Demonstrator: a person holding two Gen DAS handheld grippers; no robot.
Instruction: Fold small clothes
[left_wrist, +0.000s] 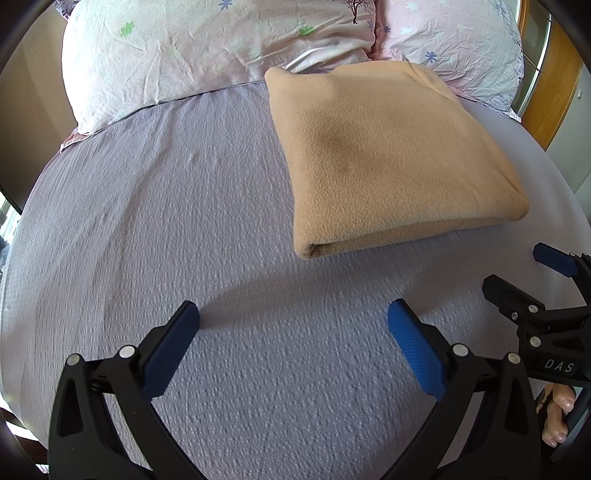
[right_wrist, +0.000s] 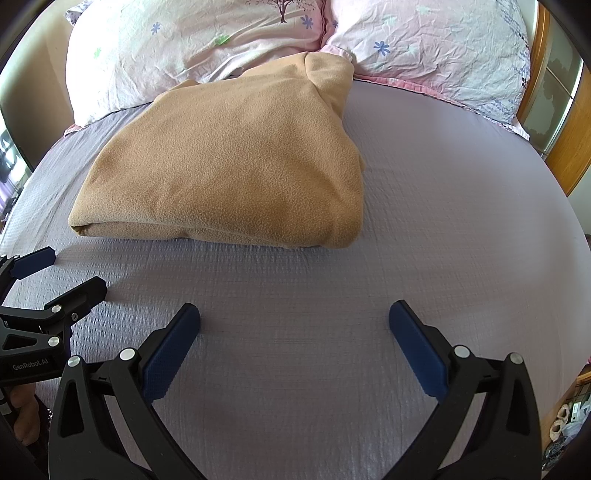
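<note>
A tan fleece garment (left_wrist: 388, 158) lies folded into a thick rectangle on the lilac bed sheet (left_wrist: 184, 229), its far end touching the pillows. It also shows in the right wrist view (right_wrist: 229, 162). My left gripper (left_wrist: 293, 321) is open and empty, above the sheet short of the garment's near edge and left of it. My right gripper (right_wrist: 293, 321) is open and empty, above the sheet in front of the garment's near right corner. Each gripper shows at the edge of the other's view: the right one (left_wrist: 524, 269), the left one (right_wrist: 70, 271).
Two pink floral pillows (left_wrist: 177, 48) (right_wrist: 436, 51) lie along the head of the bed. A wooden headboard or door frame (right_wrist: 569, 147) stands at the right. The bed's right edge (left_wrist: 554, 184) drops off near the garment. Small clutter (right_wrist: 565, 421) sits on the floor at the lower right.
</note>
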